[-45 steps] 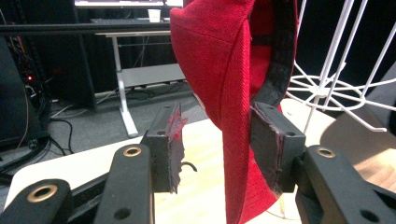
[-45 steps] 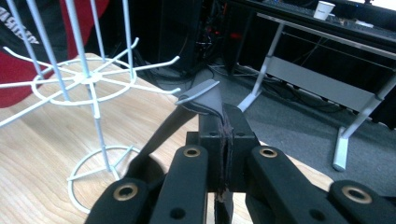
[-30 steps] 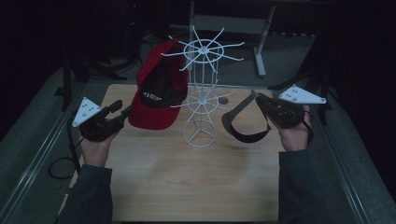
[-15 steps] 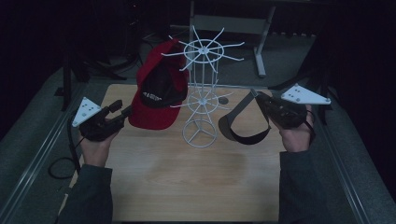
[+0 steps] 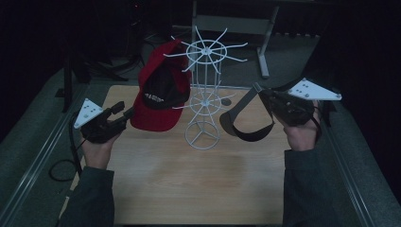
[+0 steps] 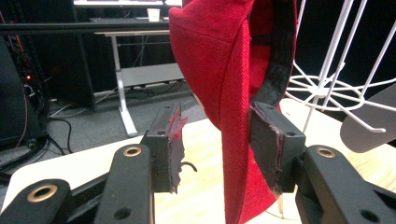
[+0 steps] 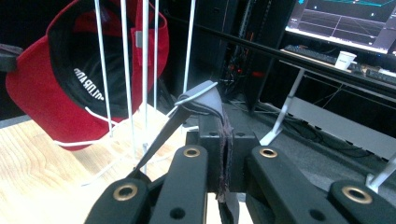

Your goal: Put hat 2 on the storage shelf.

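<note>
at a wooden table (image 5: 189, 184), we hold a gripper in each hand on either side of a white wire rack (image 5: 204, 90). our right gripper (image 7: 223, 140) has its jaws pressed together on the strap of a dark visor (image 5: 243, 124), which hangs in the air just right of the rack's base. a red cap (image 5: 161, 92) hangs on the rack's left side. our left gripper (image 6: 219, 149) has its jaws apart around the cap's brim, the right pad touching it and the left pad clear.
</note>
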{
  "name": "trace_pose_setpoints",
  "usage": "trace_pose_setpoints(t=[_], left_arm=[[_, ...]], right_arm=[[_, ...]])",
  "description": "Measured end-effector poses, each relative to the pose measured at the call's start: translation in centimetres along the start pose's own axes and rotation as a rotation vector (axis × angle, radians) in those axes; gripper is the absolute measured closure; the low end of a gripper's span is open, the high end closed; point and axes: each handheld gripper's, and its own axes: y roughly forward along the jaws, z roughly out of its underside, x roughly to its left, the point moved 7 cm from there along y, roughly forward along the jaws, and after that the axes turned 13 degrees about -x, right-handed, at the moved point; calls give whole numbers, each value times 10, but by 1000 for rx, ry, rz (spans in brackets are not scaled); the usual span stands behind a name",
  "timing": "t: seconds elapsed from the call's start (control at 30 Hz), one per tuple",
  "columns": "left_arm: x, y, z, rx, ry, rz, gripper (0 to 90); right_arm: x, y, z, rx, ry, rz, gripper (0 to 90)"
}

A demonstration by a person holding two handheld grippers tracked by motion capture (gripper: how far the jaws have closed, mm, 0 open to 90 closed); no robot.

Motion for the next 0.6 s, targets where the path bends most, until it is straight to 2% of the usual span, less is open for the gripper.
trace_pose_setpoints(t=[0.6], left_arm=[[1, 0, -1, -3, -4, -1, 552]], right_arm=[[9, 6, -24, -36, -4, -31, 882]])
